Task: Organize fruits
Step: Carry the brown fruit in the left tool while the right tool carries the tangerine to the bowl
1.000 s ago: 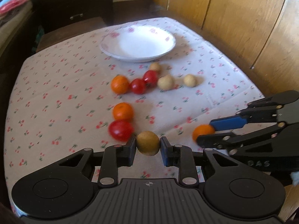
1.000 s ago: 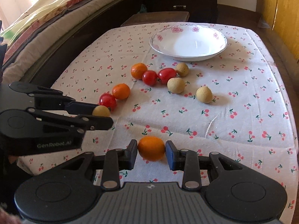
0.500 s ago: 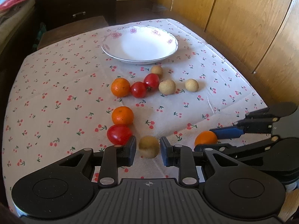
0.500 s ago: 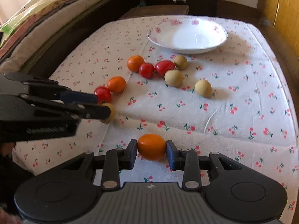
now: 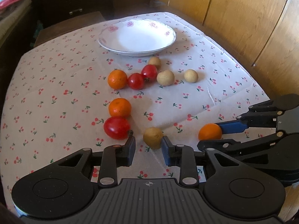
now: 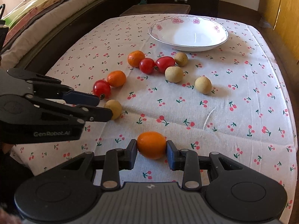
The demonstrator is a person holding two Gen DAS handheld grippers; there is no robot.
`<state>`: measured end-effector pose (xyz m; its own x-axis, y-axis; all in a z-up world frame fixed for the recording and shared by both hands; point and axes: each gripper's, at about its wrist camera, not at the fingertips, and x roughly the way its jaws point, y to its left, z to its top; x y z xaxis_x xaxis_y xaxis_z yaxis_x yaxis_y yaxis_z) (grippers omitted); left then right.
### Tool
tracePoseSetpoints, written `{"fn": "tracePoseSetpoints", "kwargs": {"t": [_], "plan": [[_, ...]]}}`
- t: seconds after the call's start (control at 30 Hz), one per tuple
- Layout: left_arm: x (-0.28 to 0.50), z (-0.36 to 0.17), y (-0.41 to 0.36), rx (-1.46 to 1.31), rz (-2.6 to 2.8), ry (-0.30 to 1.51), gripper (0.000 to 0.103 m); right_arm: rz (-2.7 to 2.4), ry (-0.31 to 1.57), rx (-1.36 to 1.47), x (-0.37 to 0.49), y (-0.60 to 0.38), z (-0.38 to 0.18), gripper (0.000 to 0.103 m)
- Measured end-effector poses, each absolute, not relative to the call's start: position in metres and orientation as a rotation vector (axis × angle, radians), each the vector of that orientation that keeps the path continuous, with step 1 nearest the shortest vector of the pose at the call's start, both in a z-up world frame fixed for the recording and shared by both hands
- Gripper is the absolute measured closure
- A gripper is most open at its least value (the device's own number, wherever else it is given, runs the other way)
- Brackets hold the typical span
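1. My left gripper [image 5: 148, 146]: jaws have just been opening; the tan fruit [image 5: 153, 137] sits on the cloth [image 5: 56, 85] between them, touching only the right pad, a gap at the left pad.
2. Tomato [image 5: 116, 127] just left of that gripper, an orange [image 5: 119, 107] touching it behind.
3. Middle cluster: orange [image 5: 117, 79], two tomatoes [image 5: 136, 81] [image 5: 149, 72], three tan fruits [image 5: 154, 62] [image 5: 165, 77] [image 5: 191, 76].
4. Bowl [image 5: 168, 32] at the far end, nothing in it.
5. My right gripper [image 6: 151, 149]: narrow, pads pressed on an orange fruit [image 6: 151, 147], low over the near cloth.
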<state>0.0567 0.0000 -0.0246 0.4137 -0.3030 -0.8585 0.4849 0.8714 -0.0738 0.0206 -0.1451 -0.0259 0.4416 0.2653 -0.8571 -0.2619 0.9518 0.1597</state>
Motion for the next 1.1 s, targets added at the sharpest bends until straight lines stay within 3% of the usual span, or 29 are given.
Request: {"fn": "tracePoseSetpoints", "kwargs": {"t": [0.53,1.1], "plan": [[0.067,-0.036,-0.039,0.231,-0.480,1.057,0.070,0.298,1.067,0.018,0.016,-0.159,-0.023,0.069],[0.040,-0.040,-0.049,0.235,-0.420,1.012,0.068,0.247,1.053,-0.012,0.013,-0.169,-0.021,0.069]]}}
